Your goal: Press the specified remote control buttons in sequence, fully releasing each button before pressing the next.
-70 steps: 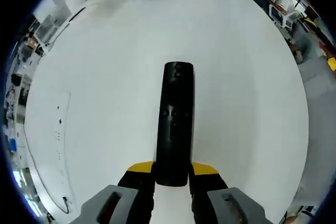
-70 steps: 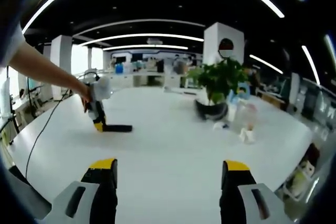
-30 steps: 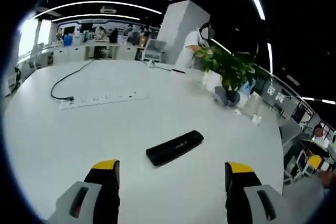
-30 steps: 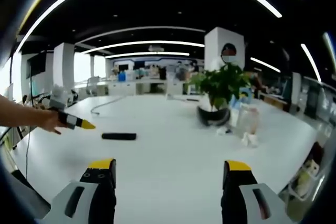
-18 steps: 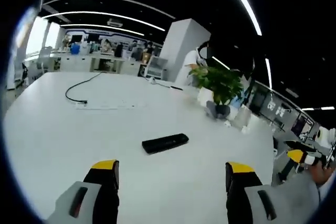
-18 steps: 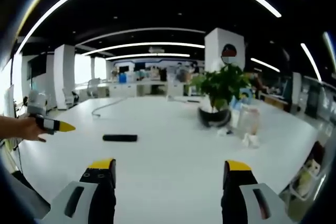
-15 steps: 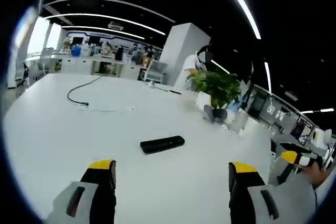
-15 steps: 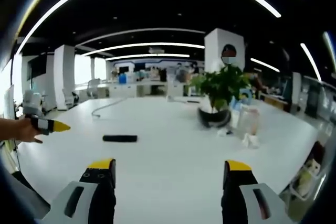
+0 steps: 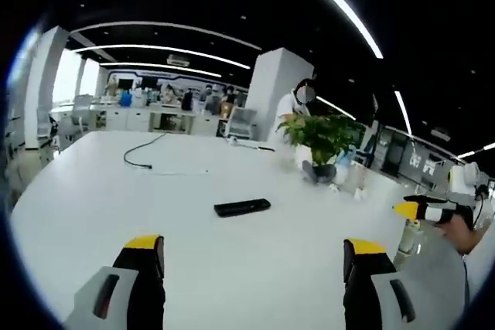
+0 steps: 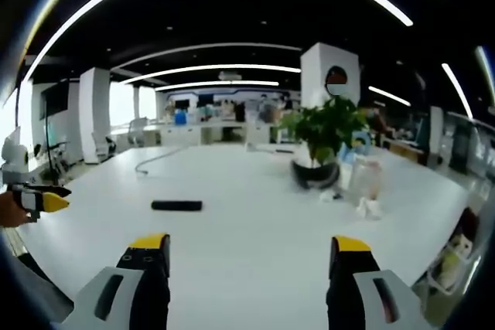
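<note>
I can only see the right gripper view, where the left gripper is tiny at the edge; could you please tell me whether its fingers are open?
Observer: Yes. In the left gripper view, the left gripper has its fingers spread wide, with nothing between them.
Operator: Thank you. Is it close to the remote?
Observer: No. The remote lies flat on the white table, well ahead of those fingers and untouched.
Operator: Does my own gripper show from that side?
Observer: Yes. The right gripper shows near that view's right edge, yellow-tipped, held in a hand and apart from the remote.
</note>
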Demonstrator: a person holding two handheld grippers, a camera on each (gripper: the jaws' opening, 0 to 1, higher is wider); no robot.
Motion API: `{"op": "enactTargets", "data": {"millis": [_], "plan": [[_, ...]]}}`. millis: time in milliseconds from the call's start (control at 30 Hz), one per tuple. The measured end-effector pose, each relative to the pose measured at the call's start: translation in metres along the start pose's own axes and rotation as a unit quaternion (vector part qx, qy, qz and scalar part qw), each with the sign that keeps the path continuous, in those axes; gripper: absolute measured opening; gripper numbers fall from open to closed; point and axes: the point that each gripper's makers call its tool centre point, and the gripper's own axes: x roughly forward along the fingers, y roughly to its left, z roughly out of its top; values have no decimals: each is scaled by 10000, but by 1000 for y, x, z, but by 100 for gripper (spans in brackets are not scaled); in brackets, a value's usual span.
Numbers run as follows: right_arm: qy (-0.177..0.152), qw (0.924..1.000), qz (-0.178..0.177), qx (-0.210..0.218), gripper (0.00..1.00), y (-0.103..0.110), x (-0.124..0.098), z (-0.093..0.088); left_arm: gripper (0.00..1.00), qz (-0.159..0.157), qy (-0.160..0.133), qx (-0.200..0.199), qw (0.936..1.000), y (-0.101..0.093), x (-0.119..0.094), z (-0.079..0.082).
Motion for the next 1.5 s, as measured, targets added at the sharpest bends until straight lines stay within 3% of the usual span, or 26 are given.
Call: {"op": "enactTargets", "data": {"millis": [233,333,467,633,900,1067,1200,1367,1500], "plan": [[27,10000,57,-43,84,3,0,-1,100,318,-199,26,9993,7,-20,0],[12,10000,58,-26,84,3,0,0,100,605,-414,98,9973,13,-27,2],[21,10000,72,-33,84,3,0,-1,100,805,-297,123,9962,16,-34,-9],[43,10000,79,-39,84,3,0,-1,99,957,-494,26,9942,17,-40,-7],[73,9999,76,-58,85,4,0,-2,97,1003,-561,35,9934,17,-43,-4],[83,9999,46,-60,85,2,0,-3,92,1114,-400,224,9927,17,-44,-7],[84,9999,38,-72,86,3,0,-2,96,1109,-487,270,9923,17,-45,-5],[-22,10000,-12,-16,87,-1,-2,1,98,1233,-307,202,9917,22,-46,-11],[-43,10000,52,-25,88,2,-1,2,97,1280,-382,254,9907,23,-47,-9]]}}
